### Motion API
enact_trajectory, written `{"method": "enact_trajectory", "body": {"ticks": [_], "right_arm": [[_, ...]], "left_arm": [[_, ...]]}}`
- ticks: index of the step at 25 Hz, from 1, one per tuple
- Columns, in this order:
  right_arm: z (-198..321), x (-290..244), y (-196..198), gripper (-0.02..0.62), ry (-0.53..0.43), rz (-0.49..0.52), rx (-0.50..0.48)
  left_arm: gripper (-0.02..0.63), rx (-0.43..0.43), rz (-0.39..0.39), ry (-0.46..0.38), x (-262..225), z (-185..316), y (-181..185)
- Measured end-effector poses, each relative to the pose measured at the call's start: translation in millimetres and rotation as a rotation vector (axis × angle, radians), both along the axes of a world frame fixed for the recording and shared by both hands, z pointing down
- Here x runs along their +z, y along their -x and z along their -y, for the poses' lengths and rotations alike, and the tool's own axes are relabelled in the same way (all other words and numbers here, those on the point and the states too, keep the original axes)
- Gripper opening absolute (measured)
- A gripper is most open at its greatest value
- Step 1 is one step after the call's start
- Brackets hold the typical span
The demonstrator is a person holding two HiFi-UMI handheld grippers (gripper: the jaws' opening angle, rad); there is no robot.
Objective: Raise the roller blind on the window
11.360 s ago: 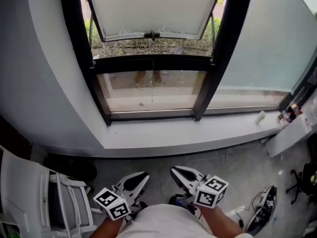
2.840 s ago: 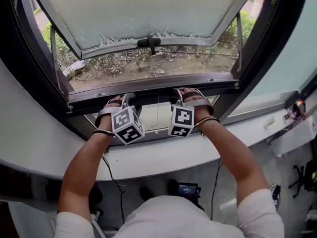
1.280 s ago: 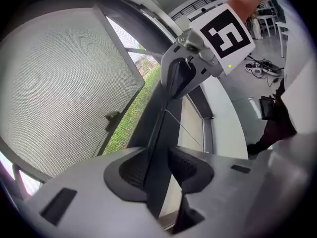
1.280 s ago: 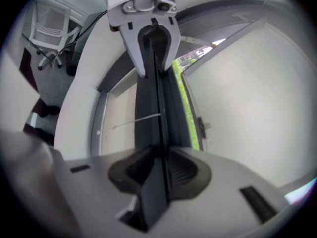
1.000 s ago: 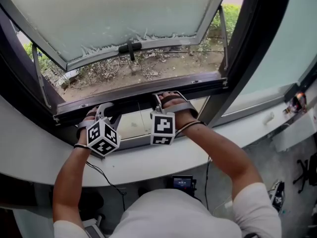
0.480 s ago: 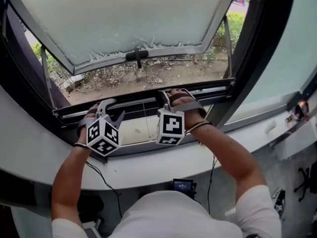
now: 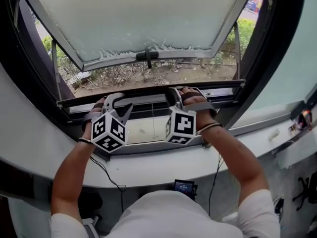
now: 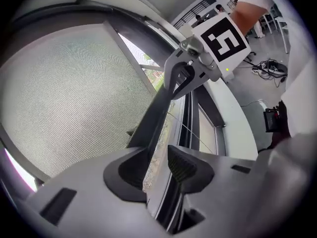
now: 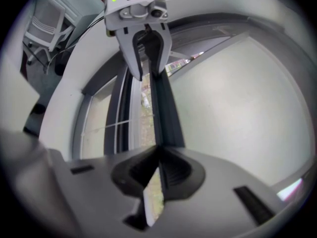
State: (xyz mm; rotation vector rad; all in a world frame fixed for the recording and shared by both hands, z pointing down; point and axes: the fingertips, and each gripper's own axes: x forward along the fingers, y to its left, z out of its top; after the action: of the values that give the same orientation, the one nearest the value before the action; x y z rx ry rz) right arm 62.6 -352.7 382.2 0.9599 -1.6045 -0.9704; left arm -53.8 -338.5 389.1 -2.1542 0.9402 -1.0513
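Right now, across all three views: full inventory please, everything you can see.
window sash: 1, frosted pane in grey frame, tilted open outward, top.
sash handle: 1, black, sash's lower edge.
mesh blind: 1, see-through, above the rail.
bottom rail: 1, dark, across the opening.
lower pane: 1, pale, under the rail.
window frame: 1, black.
sill: 1, white, curved.
ground: brown, dry plants, outside.
screen device: 1, dark, on the floor below.
forearms: 2, bare, white sleeves.
left gripper: 1, grey, jaws apart, rail between them.
right gripper: 1, grey, jaws have just been closing, clamped on rail.
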Motion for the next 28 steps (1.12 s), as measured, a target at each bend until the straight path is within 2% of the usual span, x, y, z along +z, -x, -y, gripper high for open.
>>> {"method": "enact_trajectory", "body": {"ticks": [8, 28], "right_arm": [[-0.4, -47.2, -0.8, 0.043, -0.068, 0.028, 0.002], [1.6, -106.3, -0.1, 0.043, -0.188, 0.038, -0.006]], "left_arm": [[0.14, 0.001, -0.068, -0.074, -49.0, 0.7, -0.6], [0.14, -0.002, -0.104, -0.168, -107.7, 4.8, -0.2]]}}
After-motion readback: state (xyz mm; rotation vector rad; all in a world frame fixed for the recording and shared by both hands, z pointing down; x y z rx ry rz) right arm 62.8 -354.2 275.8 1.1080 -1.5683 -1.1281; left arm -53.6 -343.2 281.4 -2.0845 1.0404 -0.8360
